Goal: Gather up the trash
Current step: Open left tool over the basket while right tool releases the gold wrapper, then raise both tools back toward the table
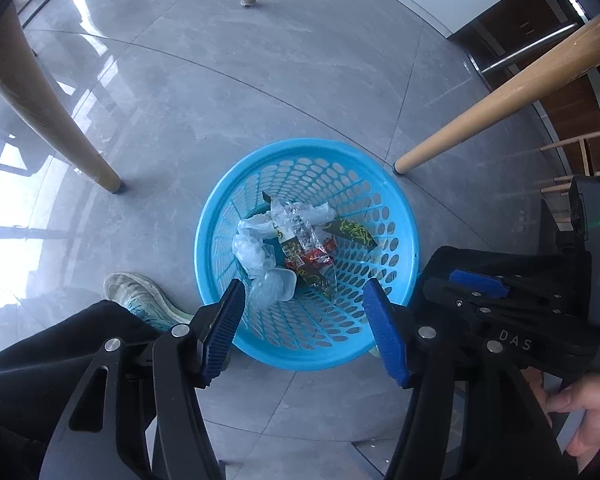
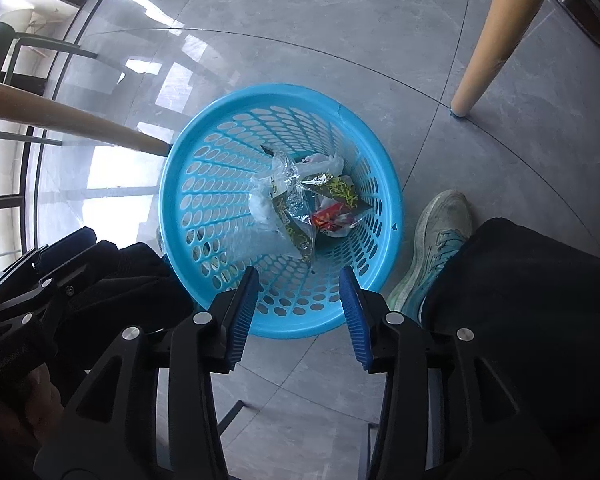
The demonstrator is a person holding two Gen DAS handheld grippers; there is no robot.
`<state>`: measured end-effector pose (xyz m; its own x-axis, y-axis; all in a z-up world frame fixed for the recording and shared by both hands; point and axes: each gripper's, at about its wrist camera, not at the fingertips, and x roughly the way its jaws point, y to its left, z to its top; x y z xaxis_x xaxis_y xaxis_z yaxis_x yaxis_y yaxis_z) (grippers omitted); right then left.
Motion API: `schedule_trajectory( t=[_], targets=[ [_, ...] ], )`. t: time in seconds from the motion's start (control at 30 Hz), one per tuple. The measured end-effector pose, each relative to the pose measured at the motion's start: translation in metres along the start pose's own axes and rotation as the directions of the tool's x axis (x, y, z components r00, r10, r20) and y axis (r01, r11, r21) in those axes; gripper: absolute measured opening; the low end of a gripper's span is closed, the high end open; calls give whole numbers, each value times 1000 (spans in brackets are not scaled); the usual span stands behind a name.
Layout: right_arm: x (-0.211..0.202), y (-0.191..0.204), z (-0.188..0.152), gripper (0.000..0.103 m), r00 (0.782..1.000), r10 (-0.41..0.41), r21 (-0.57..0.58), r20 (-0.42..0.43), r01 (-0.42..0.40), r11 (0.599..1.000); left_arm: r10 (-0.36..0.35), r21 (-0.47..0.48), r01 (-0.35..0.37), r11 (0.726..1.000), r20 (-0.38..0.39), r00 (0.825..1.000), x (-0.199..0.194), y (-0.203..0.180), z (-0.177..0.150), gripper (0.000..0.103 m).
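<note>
Left tool (image 1: 304, 320): pointed steeply down over the near rim of the basket; blue pads apart, nothing between them.
Right tool (image 2: 300, 308): likewise aimed steeply down, pads parted, gripping nothing.
Right hand (image 1: 588, 408): wrapped round its tool's handle, at the lower right in the left wrist view.
Trash (image 1: 296, 244): crumpled wrappers and clear plastic, lying at the bottom of the basket.
Basket (image 2: 204, 128): blue, perforated, upright on grey floor tiles.
Shoe (image 2: 440, 236): just beside the basket.
Table leg (image 1: 496, 100): wooden, foot near the rim.
</note>
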<state>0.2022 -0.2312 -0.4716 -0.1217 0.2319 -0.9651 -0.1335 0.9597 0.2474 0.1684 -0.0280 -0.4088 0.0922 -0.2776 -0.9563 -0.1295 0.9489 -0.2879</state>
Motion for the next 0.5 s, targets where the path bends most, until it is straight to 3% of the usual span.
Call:
schedule_trajectory(
  t=[0.17,0.33,0.4,0.5],
  targets=[
    [-14,7,-7,53,1000,13,-29,26,-13,999,-62,-105,64,992,19,998,-18,10,0,65],
    [-27,12,-13,56,999,20,-55,44,-17,998,-176,-253,176,951,24,984,-34,20,-6,69],
    [-31,16,-16,56,999,27,-67,46,-24,997,-206,-272,207,940,31,978,-41,20,-11,69],
    [-42,24,-21,62,997,30,-95,66,-23,995,-190,-244,196,950,47,981,-52,15,-17,71]
  ],
)
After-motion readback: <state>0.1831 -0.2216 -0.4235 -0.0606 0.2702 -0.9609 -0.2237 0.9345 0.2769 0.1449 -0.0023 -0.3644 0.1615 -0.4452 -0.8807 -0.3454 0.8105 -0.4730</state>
